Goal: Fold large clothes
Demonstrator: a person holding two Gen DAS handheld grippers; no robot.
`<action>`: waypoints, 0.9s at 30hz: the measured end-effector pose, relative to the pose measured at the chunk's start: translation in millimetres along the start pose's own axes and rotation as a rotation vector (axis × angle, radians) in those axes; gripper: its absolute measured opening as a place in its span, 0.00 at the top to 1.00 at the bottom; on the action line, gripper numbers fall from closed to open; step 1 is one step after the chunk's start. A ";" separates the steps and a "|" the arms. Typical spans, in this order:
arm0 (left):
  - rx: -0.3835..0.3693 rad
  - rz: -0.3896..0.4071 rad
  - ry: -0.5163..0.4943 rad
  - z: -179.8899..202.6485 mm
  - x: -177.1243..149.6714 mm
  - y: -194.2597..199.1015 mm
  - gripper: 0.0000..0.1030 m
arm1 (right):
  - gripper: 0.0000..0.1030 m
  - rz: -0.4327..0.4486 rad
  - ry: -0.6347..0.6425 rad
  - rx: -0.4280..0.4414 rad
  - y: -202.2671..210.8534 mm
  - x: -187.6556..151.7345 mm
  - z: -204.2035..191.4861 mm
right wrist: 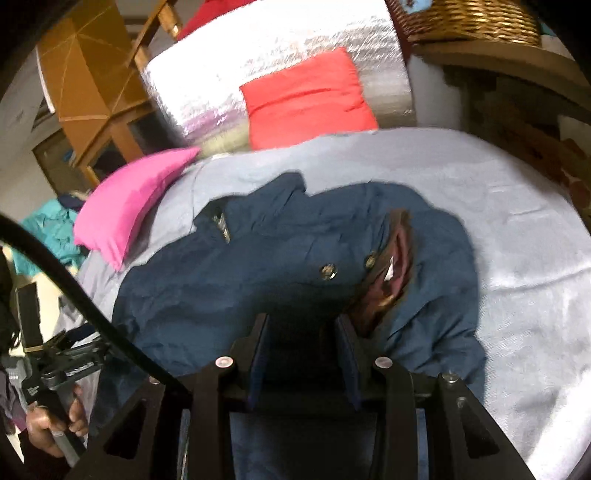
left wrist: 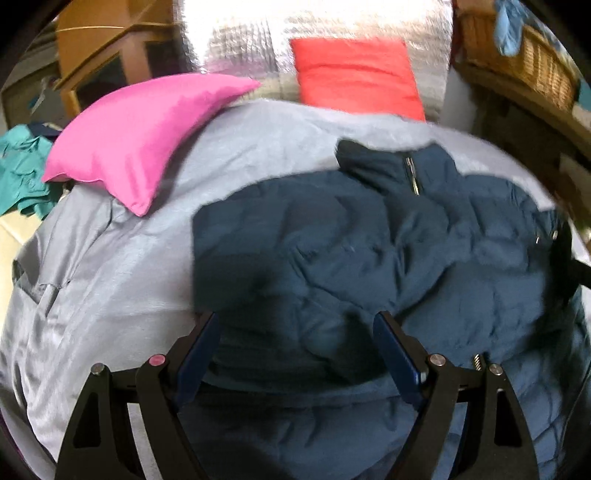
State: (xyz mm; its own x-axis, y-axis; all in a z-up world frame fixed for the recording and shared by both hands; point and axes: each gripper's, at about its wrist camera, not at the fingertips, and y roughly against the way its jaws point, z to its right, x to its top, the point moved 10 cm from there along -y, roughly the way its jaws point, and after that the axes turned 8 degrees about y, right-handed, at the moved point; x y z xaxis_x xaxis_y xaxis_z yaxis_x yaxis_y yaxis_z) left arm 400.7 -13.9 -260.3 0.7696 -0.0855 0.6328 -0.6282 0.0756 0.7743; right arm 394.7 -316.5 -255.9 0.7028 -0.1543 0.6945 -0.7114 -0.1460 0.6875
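A navy padded jacket (left wrist: 369,258) lies crumpled on a bed with a pale grey cover (left wrist: 110,277). Its zipper (left wrist: 413,177) is at the far edge. My left gripper (left wrist: 295,321) hovers over the jacket's near part with its jaws wide apart, and the pads are not pressing the fabric. In the right wrist view the jacket (right wrist: 258,277) shows snap buttons and a brown lining (right wrist: 391,280). My right gripper (right wrist: 301,325) has its jaws narrow, and dark jacket fabric fills the gap between the pads.
A pink pillow (left wrist: 140,129) lies at the bed's left. A red pillow (left wrist: 354,74) leans on the silver headboard. A wicker basket (right wrist: 472,18) sits on a shelf at the right. Teal clothes (left wrist: 22,166) lie off the left edge. A hand (right wrist: 51,424) holds the left gripper's handle.
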 end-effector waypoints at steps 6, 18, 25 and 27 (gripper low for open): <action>-0.002 -0.085 0.018 1.2 -15.8 -25.5 0.17 | 0.62 -0.112 -0.012 0.005 -26.0 -17.2 7.8; -0.030 0.004 0.069 -8.3 3.9 3.5 0.18 | 0.39 0.033 -0.281 -0.021 34.6 -3.1 104.2; 0.001 -0.081 0.038 -4.0 -13.4 -20.6 0.18 | 0.40 -0.040 -0.301 0.038 5.9 -17.4 94.0; 0.015 -0.078 0.016 -1.8 -14.9 -22.1 0.18 | 0.50 -0.086 -0.265 -0.023 -5.4 -26.3 91.7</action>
State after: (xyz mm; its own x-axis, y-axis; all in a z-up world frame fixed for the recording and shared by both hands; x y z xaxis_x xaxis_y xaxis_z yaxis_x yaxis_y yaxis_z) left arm 403.4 -12.5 -286.9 0.8178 -0.0746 0.5706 -0.5680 0.0544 0.8212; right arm 379.7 -401.2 -297.3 0.7329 -0.3928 0.5554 -0.6465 -0.1480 0.7484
